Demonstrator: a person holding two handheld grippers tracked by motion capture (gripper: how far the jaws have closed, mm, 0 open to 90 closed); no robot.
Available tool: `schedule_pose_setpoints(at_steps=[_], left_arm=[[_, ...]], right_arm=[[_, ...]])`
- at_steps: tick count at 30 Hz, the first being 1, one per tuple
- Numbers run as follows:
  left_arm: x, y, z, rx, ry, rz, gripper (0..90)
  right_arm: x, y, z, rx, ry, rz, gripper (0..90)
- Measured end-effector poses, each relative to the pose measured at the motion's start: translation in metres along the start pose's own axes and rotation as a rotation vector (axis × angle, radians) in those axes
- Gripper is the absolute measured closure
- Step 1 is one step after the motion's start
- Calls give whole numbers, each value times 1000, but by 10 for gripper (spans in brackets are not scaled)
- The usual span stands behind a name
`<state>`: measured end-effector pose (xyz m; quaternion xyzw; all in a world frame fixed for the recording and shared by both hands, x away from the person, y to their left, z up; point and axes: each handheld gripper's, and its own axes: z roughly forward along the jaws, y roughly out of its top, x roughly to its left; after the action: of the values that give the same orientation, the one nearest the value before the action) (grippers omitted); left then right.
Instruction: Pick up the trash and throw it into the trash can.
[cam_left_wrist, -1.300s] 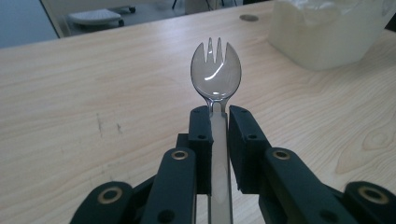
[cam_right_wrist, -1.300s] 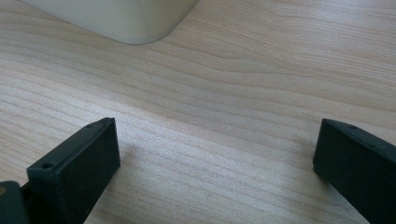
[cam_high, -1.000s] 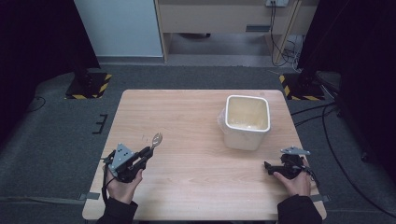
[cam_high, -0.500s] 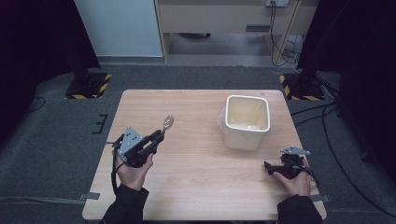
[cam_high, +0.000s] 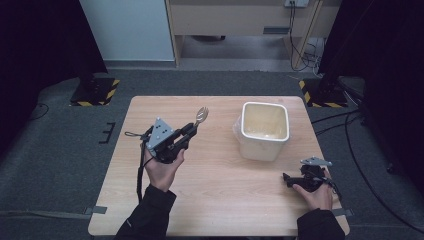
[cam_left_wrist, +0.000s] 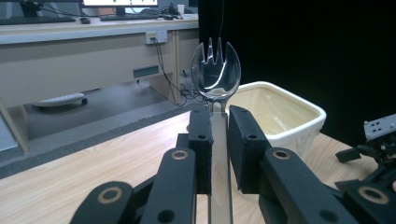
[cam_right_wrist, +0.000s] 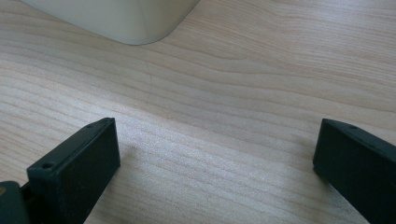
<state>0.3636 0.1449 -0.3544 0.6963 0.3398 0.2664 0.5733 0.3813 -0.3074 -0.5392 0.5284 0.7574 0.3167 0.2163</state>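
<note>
A clear plastic spork (cam_left_wrist: 215, 74) stands up between the jaws of my left gripper (cam_left_wrist: 218, 140), which is shut on its handle. In the high view the left gripper (cam_high: 192, 129) hangs above the table's left half, with the spork (cam_high: 201, 115) pointing up and right toward a cream square container (cam_high: 265, 131). The container (cam_left_wrist: 280, 112) is open on top and looks empty. My right gripper (cam_high: 286, 178) rests low at the table's right front, jaws wide open with only bare wood between them (cam_right_wrist: 215, 154); the container's corner (cam_right_wrist: 126, 23) lies just ahead.
The light wooden table (cam_high: 220, 200) has a crumpled clear wrapper (cam_high: 237, 129) against the container's left side. Beyond the far edge are grey floor, a wooden desk (cam_high: 240, 15) and cables (cam_high: 300, 45). Black stands with hazard stripes (cam_high: 95, 90) flank the back corners.
My left gripper has risen and travelled right and farther from the person, carrying the spork toward the container. The right gripper has stayed where it was.
</note>
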Motion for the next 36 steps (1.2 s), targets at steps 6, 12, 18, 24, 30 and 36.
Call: schedule_pose_setpoints(at_steps=[6,12,18,24,30,36], left_arm=[[-11,6,25,8,-20,16,794],[-23,8,55,20,-44,26,794],[-39,10,86,32,-70,49,794],[-48,11,106,29,-88,49,794],[-55,12,127,24,-92,53,794],[-58,16,143,11,-97,64,794]], right_arm=[[0,0,0,0,1,-1,6],[0,0,0,0,0,-1,7],[0,0,0,0,0,0,6],[0,0,0,1,0,-1,7],[0,0,0,1,3,-3,7],[0,0,0,1,5,-6,7]])
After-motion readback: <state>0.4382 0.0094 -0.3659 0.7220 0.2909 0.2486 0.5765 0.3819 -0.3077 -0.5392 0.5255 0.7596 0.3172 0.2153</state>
